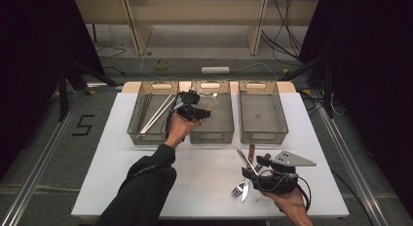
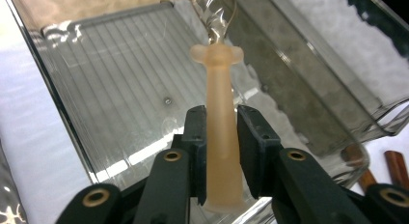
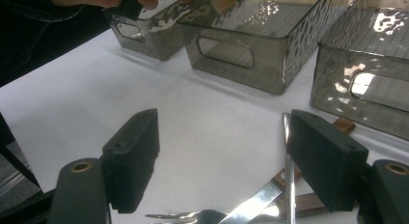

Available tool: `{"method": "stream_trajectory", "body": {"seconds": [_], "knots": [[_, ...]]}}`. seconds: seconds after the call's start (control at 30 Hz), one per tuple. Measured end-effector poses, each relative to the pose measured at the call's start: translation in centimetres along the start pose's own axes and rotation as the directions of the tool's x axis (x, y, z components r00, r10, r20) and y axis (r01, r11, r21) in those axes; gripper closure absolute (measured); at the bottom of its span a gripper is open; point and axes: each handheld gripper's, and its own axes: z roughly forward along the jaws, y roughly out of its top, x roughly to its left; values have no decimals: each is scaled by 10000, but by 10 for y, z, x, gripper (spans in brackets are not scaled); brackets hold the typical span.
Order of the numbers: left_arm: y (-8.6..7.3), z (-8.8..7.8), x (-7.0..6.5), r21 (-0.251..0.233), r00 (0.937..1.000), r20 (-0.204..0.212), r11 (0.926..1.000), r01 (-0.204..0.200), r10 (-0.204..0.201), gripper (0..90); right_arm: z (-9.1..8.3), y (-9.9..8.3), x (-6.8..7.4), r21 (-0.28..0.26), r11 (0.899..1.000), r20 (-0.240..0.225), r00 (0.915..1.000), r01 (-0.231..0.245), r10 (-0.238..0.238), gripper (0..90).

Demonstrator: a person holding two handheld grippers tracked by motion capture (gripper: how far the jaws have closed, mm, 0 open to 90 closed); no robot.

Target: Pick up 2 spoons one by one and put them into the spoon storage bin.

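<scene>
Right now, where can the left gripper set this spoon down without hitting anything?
The middle smoky plastic bin has bare floor beneath the left gripper; the right-hand bin looks empty. The left-hand bin holds metal chopsticks. Crowded: cutlery by the open right gripper.

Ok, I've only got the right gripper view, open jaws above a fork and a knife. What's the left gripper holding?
Observer: The left gripper has its jaws shut on a spoon, gripping its peach handle.
Operator: Which bin is it over?
Observer: In the high view it's over the middle bin.
Operator: Is there anything in the left bin?
Observer: The left bin has long pale sticks lying diagonally in it, possibly chopsticks.
</scene>
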Motion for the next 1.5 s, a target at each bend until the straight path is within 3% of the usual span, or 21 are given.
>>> {"method": "stream_trajectory", "body": {"seconds": [0.13,0.4,0.6,0.9,1.0,1.1,1.23,1.3,1.37,1.5], "knots": [[0,-4,0,50,9999,-80,10000,61,-61,535,0,0,-2,-19,10000,9,10000,-37,37,283],[-14,-41,4,-492,9986,504,9987,-119,144,360,-3,0,-7,105,9999,223,9997,-116,114,285],[-39,-74,9,-1000,9956,807,9942,-396,478,319,-4,0,-13,333,9993,527,9985,-195,177,295],[-76,-105,16,-1622,9919,1041,9852,-549,724,267,-1,-3,-22,1026,9942,965,9951,-323,224,352],[-87,-111,14,-1817,9903,1102,9813,-641,850,260,1,-5,-23,1369,9898,1033,9944,-386,245,375],[-98,-114,14,-1563,9858,975,9803,-1206,1368,249,2,-6,-24,1598,9864,1069,9941,-371,201,400],[-115,-120,17,-1792,9866,1116,9789,-982,1194,233,4,-9,-26,1941,9803,1019,9946,-374,177,441],[-124,-122,18,-2032,9877,1023,9745,-954,1181,225,6,-9,-27,2111,9767,1047,9944,-392,173,459],[-132,-124,19,-2114,9877,1245,9751,-671,949,220,7,-10,-27,2252,9735,1100,9938,-395,149,475],[-143,-127,16,-2168,9848,1244,9718,-923,1213,211,8,-10,-27,2390,9703,1095,9939,-367,106,503]]}}
